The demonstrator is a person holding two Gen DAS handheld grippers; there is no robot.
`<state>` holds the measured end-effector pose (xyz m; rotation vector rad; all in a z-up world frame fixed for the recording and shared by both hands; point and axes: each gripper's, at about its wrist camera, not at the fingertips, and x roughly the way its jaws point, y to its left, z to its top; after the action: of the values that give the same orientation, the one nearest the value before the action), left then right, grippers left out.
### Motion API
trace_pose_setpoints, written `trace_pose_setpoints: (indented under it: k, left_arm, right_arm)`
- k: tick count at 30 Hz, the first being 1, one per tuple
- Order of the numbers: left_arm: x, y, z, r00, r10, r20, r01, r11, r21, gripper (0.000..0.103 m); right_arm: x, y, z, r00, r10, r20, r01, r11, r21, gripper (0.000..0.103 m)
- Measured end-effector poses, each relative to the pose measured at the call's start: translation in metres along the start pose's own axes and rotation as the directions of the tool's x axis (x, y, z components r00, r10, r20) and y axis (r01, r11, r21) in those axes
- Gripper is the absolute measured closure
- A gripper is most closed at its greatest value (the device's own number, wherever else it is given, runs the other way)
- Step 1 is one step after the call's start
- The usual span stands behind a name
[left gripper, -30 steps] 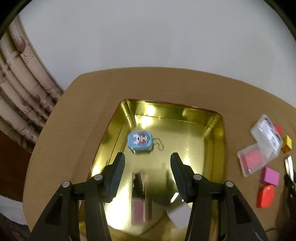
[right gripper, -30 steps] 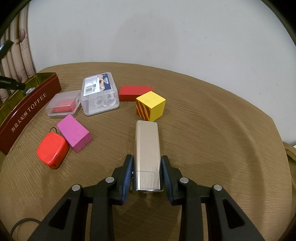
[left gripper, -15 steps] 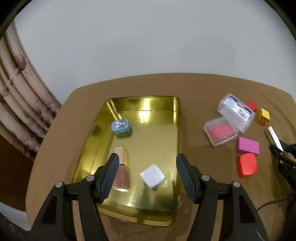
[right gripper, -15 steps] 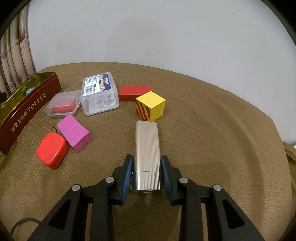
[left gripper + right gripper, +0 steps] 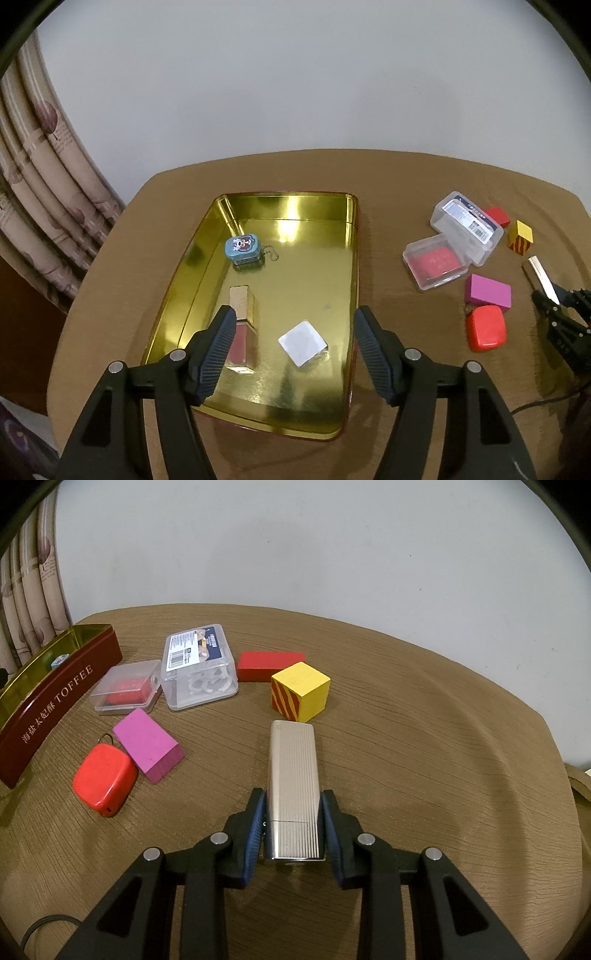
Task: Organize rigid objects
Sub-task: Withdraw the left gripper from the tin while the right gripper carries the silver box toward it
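A gold tin tray (image 5: 351, 266) holds a blue cartoon tin (image 5: 243, 249), a pink bottle with a gold cap (image 5: 242, 328) and a white square packet (image 5: 303, 343). My left gripper (image 5: 293, 345) is open and empty above the tray's near half. My right gripper (image 5: 293, 829) is shut on a ribbed gold metal case (image 5: 293, 782) that lies on the table; it also shows at the right edge of the left wrist view (image 5: 541, 278).
On the brown table (image 5: 424, 757) lie a red pod (image 5: 105, 781), a pink block (image 5: 147, 744), two clear plastic boxes (image 5: 201, 670), a red block (image 5: 269, 664) and a yellow striped cube (image 5: 299, 690). The tray's red side (image 5: 55, 705) stands at the left. Curtains hang far left.
My left gripper has risen and pulled back from low inside the tray, and its jaws stand wider. The right gripper and the gold case have not moved.
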<state>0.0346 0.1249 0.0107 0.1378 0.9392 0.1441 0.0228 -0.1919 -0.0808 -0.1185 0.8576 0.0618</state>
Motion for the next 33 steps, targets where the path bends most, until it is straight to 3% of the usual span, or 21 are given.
trace_pose_setpoints:
  k: [15,33]
  left_arm:
    - [0.001,0.009,-0.004,1.000,-0.009,-0.020,0.008,1.000,-0.023,0.038]
    - [0.008,0.024,-0.004,0.999,-0.013,-0.035,0.011,0.999,-0.049,0.025]
  right_arm:
    - [0.004,0.004,0.006,1.000,-0.009,-0.023,0.010,1.000,0.020,0.073]
    - [-0.011,0.048,0.033,0.999,0.045,-0.004,-0.045,0.999,-0.008,0.073]
